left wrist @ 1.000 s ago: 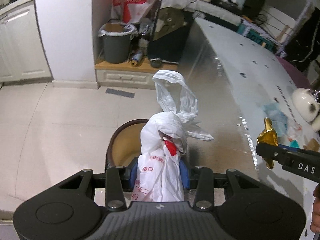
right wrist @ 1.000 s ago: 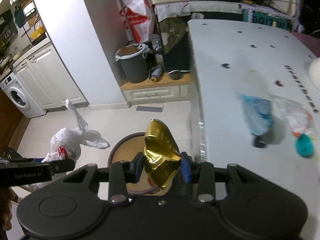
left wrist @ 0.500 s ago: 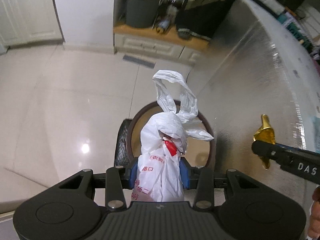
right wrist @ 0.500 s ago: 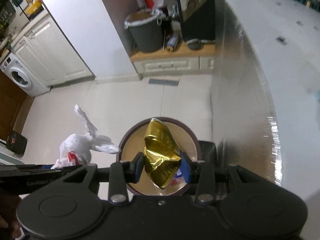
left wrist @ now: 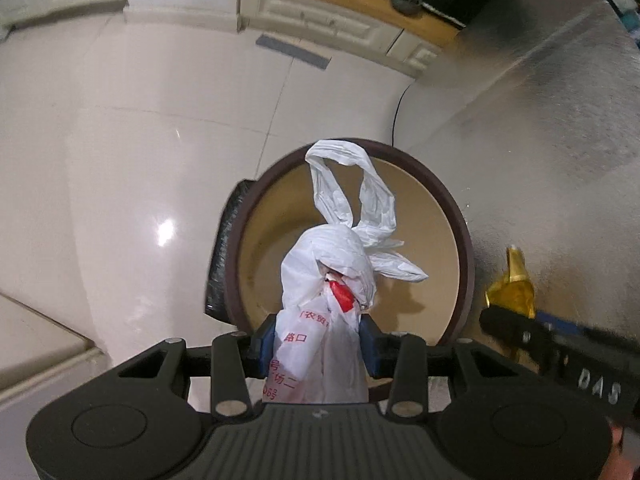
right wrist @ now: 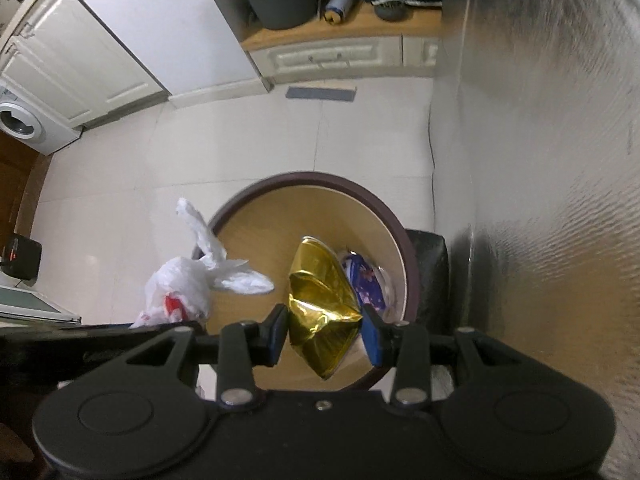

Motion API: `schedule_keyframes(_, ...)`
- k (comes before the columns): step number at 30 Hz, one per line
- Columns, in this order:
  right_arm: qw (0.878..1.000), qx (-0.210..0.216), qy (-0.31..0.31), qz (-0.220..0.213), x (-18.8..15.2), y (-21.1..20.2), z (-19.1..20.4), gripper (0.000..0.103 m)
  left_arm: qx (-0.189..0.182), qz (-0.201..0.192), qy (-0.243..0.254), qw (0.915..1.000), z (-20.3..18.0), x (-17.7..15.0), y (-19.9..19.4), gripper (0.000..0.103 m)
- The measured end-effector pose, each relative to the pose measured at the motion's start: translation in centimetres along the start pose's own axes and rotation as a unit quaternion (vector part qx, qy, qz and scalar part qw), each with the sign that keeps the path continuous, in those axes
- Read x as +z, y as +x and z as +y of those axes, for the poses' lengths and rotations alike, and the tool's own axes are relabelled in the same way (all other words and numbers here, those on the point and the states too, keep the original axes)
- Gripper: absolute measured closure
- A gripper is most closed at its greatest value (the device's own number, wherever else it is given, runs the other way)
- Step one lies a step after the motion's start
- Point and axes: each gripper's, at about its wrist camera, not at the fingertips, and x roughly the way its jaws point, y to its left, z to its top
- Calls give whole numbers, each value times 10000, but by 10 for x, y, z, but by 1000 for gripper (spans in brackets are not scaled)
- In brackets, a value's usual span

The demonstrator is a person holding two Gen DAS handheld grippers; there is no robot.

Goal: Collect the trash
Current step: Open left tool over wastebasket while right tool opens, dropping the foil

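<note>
Trash filled both grippers — left gripper (left wrist: 316, 340) pinched the knotted white bag (left wrist: 324, 304), soft and light, at its waist; right gripper (right wrist: 325, 332) clamped a crinkly gold foil wrapper (right wrist: 322, 304), likely slippery. Both hung above the round bin (right wrist: 256, 196), a blue wrapper (right wrist: 366, 280) inside it.

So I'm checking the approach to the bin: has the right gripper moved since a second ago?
Yes. The right gripper, shut on the gold wrapper, has travelled from the table edge to above the round bin, which now fills its view.
</note>
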Motion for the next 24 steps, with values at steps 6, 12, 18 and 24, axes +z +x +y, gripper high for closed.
schedule_keyframes(6,9998,22,143,150,0,19,-13,63,-59,-169,-18,9998,-8,16,29,52)
schedule_keyframes(12,9995,103,156,252,0,34,-15,63,150,-117,132,9997,-4,18,40,31)
schedule_keyframes(18,9990,156,130,389,0,49,-14,63,287,21,232,9993,6,6,40,31)
schedule_keyframes(24,9980,218,222,547,0,66,-12,63,347,141,313,9988,17,-5,37,31)
